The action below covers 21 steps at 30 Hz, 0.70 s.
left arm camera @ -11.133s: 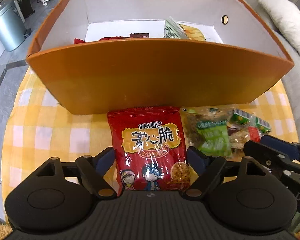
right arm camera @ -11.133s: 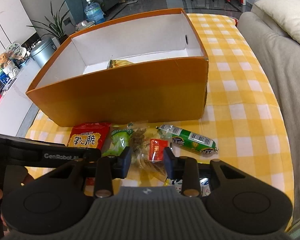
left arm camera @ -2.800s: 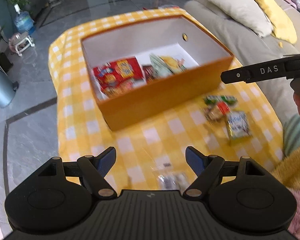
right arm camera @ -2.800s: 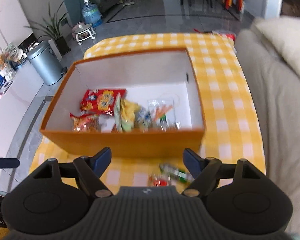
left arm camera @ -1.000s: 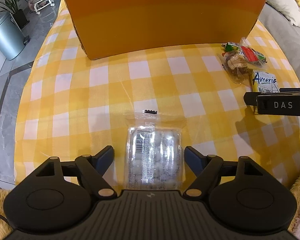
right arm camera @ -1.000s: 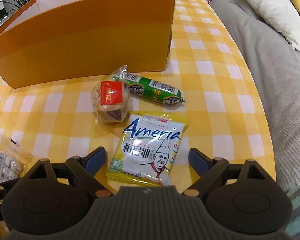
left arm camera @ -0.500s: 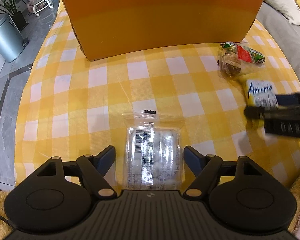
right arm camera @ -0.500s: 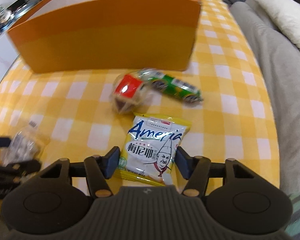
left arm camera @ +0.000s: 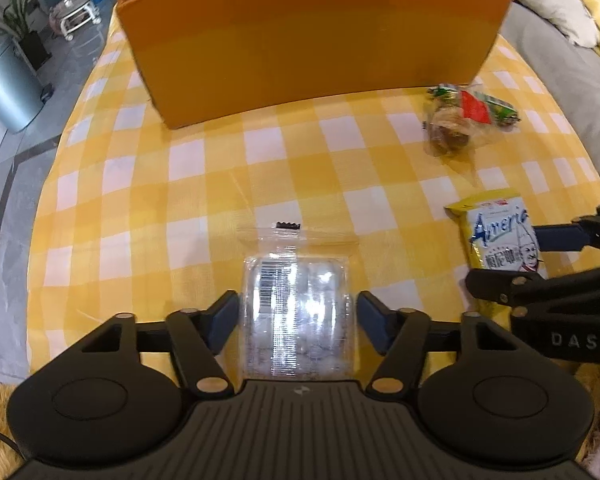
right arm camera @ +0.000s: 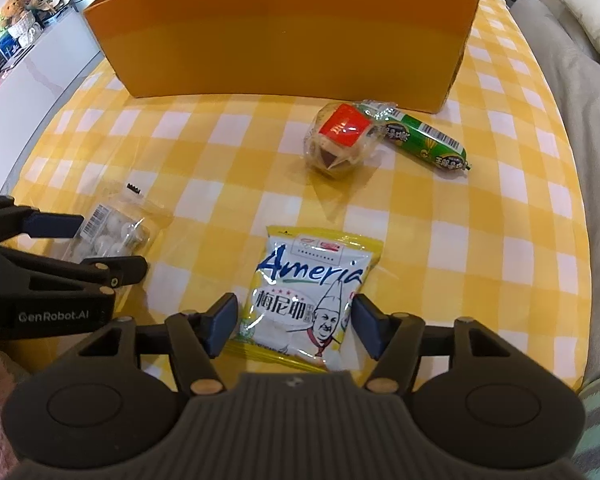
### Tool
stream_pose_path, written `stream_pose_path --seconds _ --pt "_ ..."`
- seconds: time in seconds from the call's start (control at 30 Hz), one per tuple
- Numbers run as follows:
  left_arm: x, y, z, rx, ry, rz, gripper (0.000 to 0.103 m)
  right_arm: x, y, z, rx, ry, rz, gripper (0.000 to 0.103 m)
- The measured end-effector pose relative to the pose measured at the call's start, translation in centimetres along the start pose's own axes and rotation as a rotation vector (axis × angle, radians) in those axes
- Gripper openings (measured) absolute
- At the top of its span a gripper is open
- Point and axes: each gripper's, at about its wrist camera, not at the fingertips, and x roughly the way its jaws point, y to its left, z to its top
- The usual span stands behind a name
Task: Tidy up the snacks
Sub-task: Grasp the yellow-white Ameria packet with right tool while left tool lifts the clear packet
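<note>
A clear pack of white sweets [left arm camera: 296, 312] lies on the yellow checked cloth between the fingers of my left gripper [left arm camera: 298, 316]. Its jaws are closing and the pads touch the pack's two long sides. The right wrist view shows this gripper [right arm camera: 100, 244] at the left, pinching the same pack [right arm camera: 112, 232]. A yellow-and-white "Ameria" packet [right arm camera: 312, 288] lies flat between the fingers of my right gripper [right arm camera: 294, 320]. The pads press its sides while the jaws are opening slightly. The left wrist view has that gripper [left arm camera: 508, 258] on the packet [left arm camera: 496, 224].
A tall orange box [right arm camera: 280, 40] stands across the far side of the table [right arm camera: 480, 220]. Before its right corner lie a bagged bun with a red label [right arm camera: 340, 140] and a green sausage [right arm camera: 428, 144]. A grey sofa [right arm camera: 580, 120] runs along the right. A metal bin [left arm camera: 4, 88] stands left.
My left jaws have narrowed onto the clear pack without the hand shifting. My right jaws came in from wide onto the Ameria packet, and that gripper moved and rolled a little.
</note>
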Motion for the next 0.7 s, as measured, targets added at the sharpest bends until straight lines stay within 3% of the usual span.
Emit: stream_pose_path --seconds 0.17,0.37,0.7 --pt "-0.2 -0.4 -0.1 0.021 -0.015 0.009 0.063 0.0 -0.2 0.1 0.022 0.001 -0.008 0.062" --pt "-0.4 -0.4 -0.1 0.026 -0.020 0.011 0.061 0.2 1.0 0.0 -0.055 0.008 -0.071 0.056" --pt "-1.2 0.1 0.0 -0.004 -0.016 -0.027 0.058 -0.9 0.4 0.0 -0.012 -0.003 -0.034 0.054"
